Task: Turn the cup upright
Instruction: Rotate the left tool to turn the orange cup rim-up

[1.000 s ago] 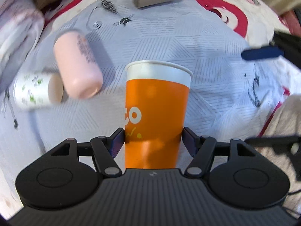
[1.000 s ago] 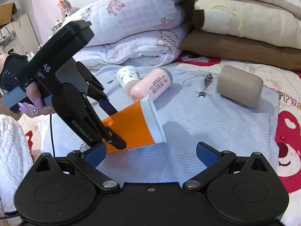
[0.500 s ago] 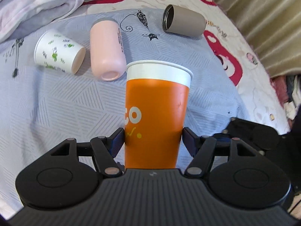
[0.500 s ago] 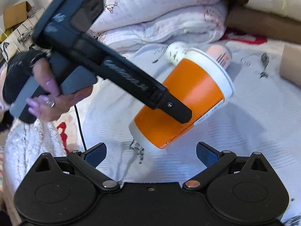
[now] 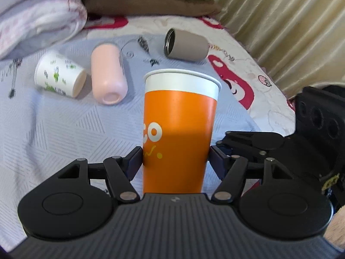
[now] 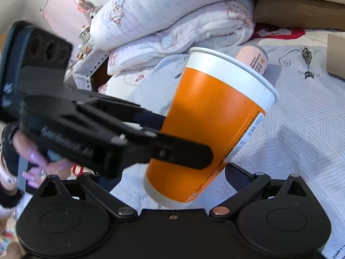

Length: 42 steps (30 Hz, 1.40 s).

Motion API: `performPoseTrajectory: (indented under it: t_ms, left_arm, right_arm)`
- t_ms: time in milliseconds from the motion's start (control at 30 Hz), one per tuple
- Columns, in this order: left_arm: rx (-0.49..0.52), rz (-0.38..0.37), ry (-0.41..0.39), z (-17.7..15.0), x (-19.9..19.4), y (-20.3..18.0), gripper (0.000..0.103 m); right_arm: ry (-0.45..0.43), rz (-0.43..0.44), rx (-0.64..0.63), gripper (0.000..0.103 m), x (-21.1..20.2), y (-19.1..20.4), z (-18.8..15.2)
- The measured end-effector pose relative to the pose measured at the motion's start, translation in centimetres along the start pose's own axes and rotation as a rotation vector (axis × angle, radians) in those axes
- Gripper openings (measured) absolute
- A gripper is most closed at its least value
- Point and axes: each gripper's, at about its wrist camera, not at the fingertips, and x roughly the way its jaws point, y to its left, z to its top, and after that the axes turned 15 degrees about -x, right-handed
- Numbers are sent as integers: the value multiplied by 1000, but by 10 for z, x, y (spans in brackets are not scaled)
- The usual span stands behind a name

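Orange cup [image 5: 180,127], mouth up and tilted, clamped by left hand-held gripper [image 5: 174,157].

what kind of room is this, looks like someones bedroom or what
Most likely a bedroom, with the work done on a bed. The cups lie on a quilted grey bedspread, folded quilts and blankets are stacked at the back, and a beige curtain hangs along one side.
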Motion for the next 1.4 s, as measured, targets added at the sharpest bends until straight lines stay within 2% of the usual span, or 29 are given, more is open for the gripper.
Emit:
performPoseTrajectory:
  t_ms: [133,200,367,600,700,767,833,933,1033,1133,1300,1400]
  left_arm:
    - [42,-13,-61,-7,-14,-4,66]
    - [62,-26,-90,-10,-20,-5,66]
    - [109,-54,-130,-17,-23,-6,66]
    - [125,-46,-191,-23,-18,-6,66]
    - [170,-26,-237,-27,-14,-9,66]
    - [193,-47,-294,-29,-16,-8,67]
    - [148,-97,-330,-25,-17,1,67]
    - [89,-133,-346,-16,-17,11,67]
    - [173,-75,-378,-20,-13,5,67]
    - [197,-46,-371,-21,-4,7,66]
    - [211,-67,-378,-19,9,18,66]
    - [219,-63,-352,-17,18,25,66]
  right_arm:
    - [-51,-25,-14,100,-1,3,1]
    - [-76,-64,-45,89,-2,7,2]
    - [-100,-164,-112,74,-4,14,2]
    - [-105,-327,-238,74,5,25,3]
    - [-137,-396,-272,74,9,29,2]
    - [-166,-463,-327,74,13,32,0]
    - [-221,-517,-375,74,13,34,-1]
    - [-268,-518,-367,74,10,29,4]
    - [-287,-514,-367,74,13,25,8]
    - [-266,-518,-379,74,21,22,9]
    - [-222,-508,-370,74,35,15,9]
    - [-208,-520,-379,74,44,10,9]
